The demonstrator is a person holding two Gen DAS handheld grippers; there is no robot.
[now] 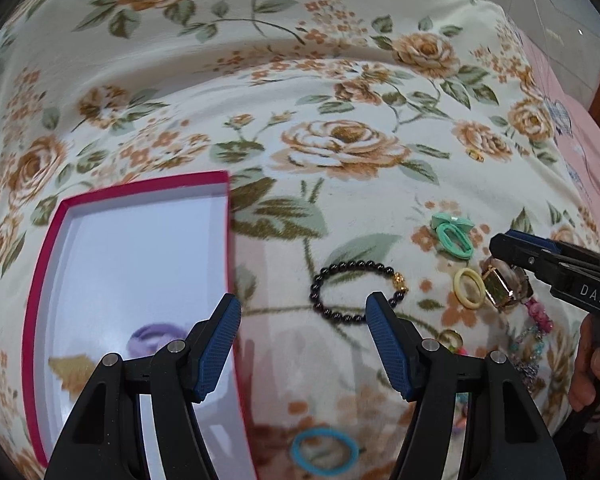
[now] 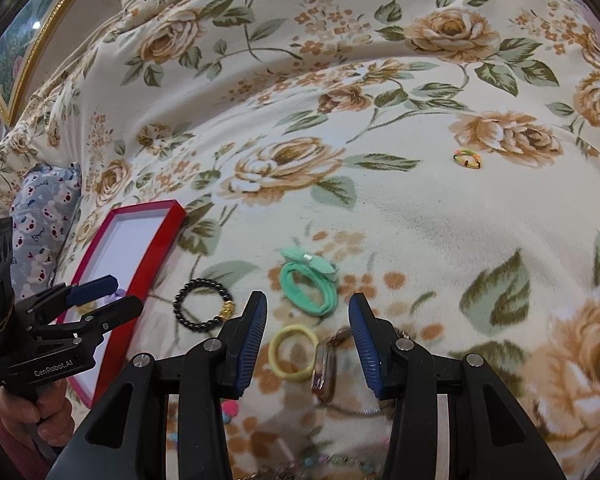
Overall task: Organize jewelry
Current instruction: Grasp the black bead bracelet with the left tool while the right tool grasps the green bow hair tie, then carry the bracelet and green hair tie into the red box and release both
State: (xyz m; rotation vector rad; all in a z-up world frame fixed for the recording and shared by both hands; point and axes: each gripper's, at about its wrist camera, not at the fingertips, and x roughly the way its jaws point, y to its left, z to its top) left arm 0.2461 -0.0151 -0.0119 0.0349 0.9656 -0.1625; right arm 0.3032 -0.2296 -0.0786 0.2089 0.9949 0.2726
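Note:
A red box (image 1: pixel 40 264) with a white inside lies on the floral blanket; a purple hair tie (image 1: pixel 152 338) sits in it. My left gripper (image 1: pixel 304 344) is open and empty, over the box's right edge. A black bead bracelet (image 1: pixel 352 292) lies just ahead of it. My right gripper (image 2: pixel 308 340) is open, with a gold-rimmed watch (image 2: pixel 326 364) and a yellow hair tie (image 2: pixel 292 354) between its fingers, neither one gripped. A green hair tie with a bow (image 2: pixel 308 280) lies just beyond. The box also shows in the right wrist view (image 2: pixel 156 248).
A blue hair tie (image 1: pixel 324 454) lies near the left gripper's base. Colourful bead chains (image 1: pixel 536 332) lie by the watch. A small multicoloured ring (image 2: pixel 468 159) lies far right. A patterned pillow (image 2: pixel 44 216) sits behind the box. A gold picture frame (image 2: pixel 32 40) stands at the far left.

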